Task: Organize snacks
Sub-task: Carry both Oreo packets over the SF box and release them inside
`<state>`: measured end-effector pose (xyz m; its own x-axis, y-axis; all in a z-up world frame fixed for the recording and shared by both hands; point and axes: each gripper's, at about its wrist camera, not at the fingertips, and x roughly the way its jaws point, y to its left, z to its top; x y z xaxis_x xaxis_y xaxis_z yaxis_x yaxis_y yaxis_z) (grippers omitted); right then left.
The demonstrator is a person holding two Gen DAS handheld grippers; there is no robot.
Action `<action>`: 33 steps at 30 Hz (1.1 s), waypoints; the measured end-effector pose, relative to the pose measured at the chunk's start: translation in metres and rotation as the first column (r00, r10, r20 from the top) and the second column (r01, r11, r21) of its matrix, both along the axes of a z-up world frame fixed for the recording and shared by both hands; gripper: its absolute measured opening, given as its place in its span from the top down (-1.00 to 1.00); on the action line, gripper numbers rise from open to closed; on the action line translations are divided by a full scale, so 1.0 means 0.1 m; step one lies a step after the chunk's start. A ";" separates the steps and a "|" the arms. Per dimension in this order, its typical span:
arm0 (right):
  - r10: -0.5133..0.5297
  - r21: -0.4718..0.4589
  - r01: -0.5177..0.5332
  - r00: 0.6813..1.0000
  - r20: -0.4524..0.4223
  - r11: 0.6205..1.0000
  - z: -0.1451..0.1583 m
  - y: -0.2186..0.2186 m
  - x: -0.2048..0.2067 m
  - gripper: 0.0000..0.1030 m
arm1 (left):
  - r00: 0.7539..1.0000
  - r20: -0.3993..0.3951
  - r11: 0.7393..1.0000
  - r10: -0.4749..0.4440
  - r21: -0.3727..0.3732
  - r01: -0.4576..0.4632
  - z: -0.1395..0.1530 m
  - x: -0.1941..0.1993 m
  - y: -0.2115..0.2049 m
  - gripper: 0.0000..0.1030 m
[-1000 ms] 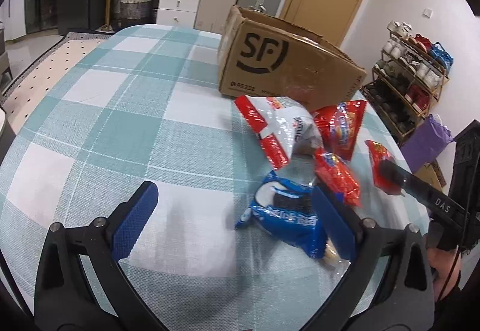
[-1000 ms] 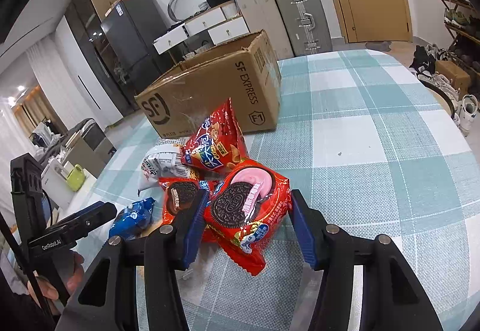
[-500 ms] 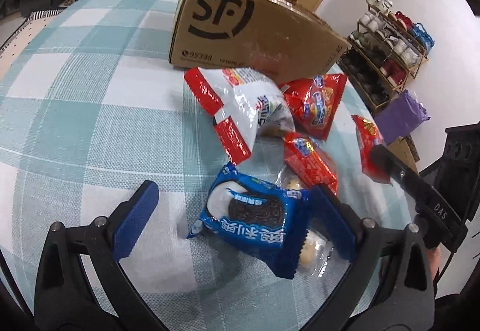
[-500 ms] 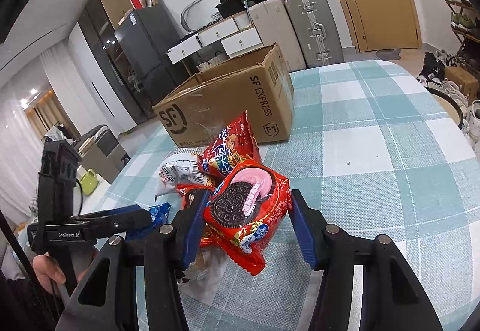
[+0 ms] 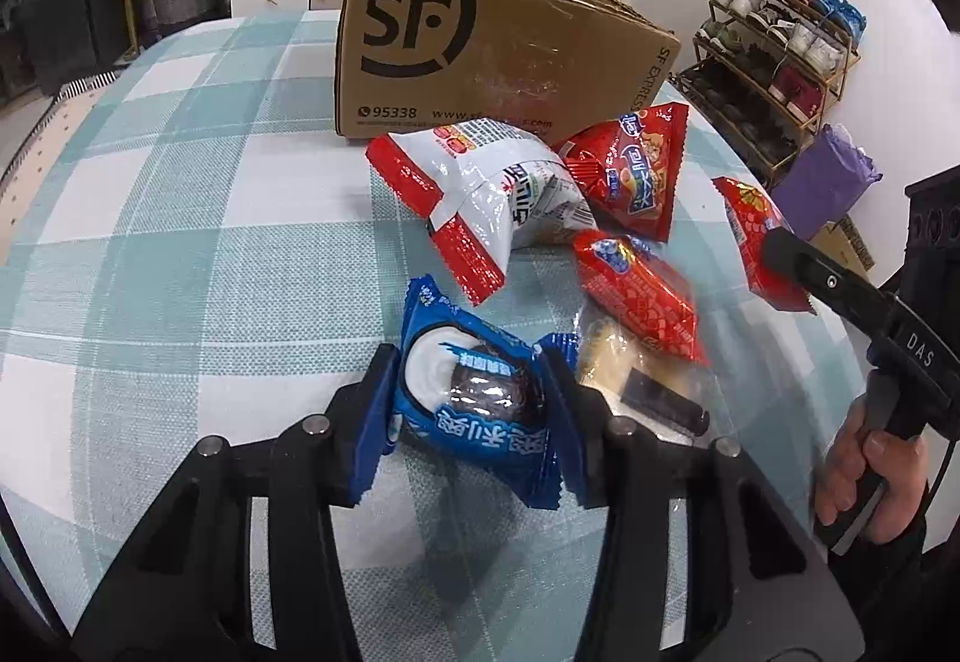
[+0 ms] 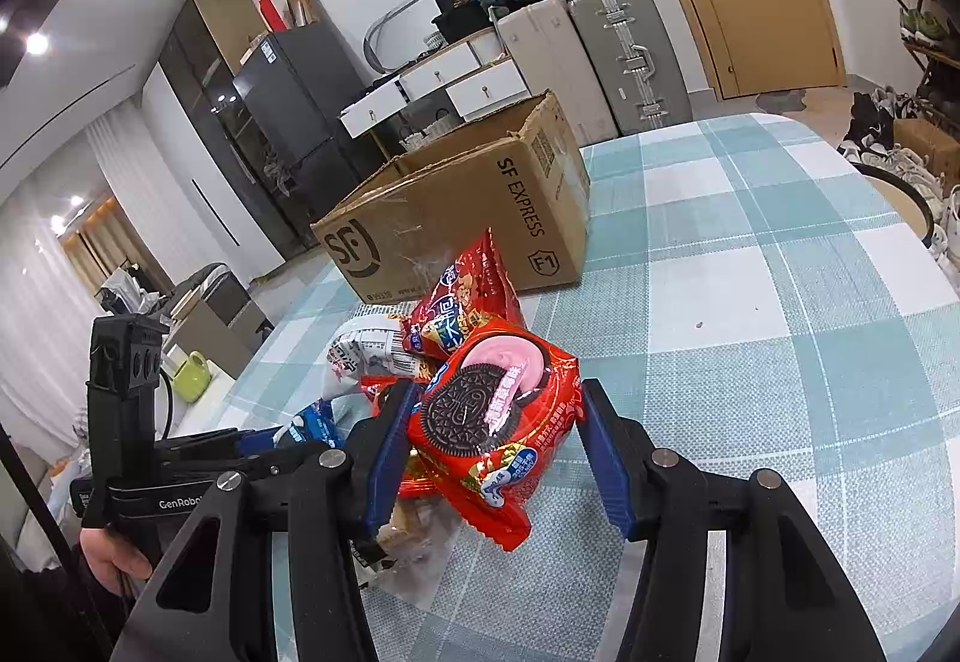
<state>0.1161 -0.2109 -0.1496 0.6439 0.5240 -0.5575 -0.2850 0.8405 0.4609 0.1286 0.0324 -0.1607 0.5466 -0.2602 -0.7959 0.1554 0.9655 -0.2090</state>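
My left gripper (image 5: 471, 359) has its jaws closing, and the blue pads press on both sides of a blue cookie pack (image 5: 474, 410) on the checked tablecloth (image 5: 180, 242). Beside it lie a clear-wrapped pastry (image 5: 624, 380), a small red pack (image 5: 642, 296), a white-and-red bag (image 5: 510, 194) and a red triangular bag (image 5: 636, 170). My right gripper (image 6: 499, 404) is shut on a red cookie pack (image 6: 492, 440), held just above the pile. The open cardboard box (image 6: 456, 230) stands behind the snacks.
In the right wrist view the tablecloth (image 6: 780, 302) stretches bare to the right of the box. A shoe rack (image 5: 780, 38) and a purple bag (image 5: 822, 182) stand beyond the table's right edge. Suitcases (image 6: 624, 50) and white drawers (image 6: 456, 86) line the far wall.
My left gripper moved forward over the blue cookie pack and its jaws went from wide open to shut on it. The right gripper kept its place with the red pack.
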 end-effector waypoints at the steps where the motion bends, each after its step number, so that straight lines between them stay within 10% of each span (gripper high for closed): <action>1: 0.001 -0.001 -0.001 1.000 0.002 1.000 0.00 0.00 0.00 -0.06 | 1.000 0.006 1.000 0.001 0.010 -0.001 0.01 -0.01 -0.04 0.17; 16: 0.023 0.035 -0.024 0.999 0.041 0.999 0.13 0.08 -0.16 -0.06 | 0.995 0.098 0.999 0.015 0.034 -0.018 0.49 -0.47 0.01 0.19; 33: 0.188 0.034 -0.197 0.967 0.174 0.980 1.35 0.56 -0.39 -0.06 | 0.975 0.223 0.999 0.010 -0.042 0.000 1.45 -0.60 0.27 0.19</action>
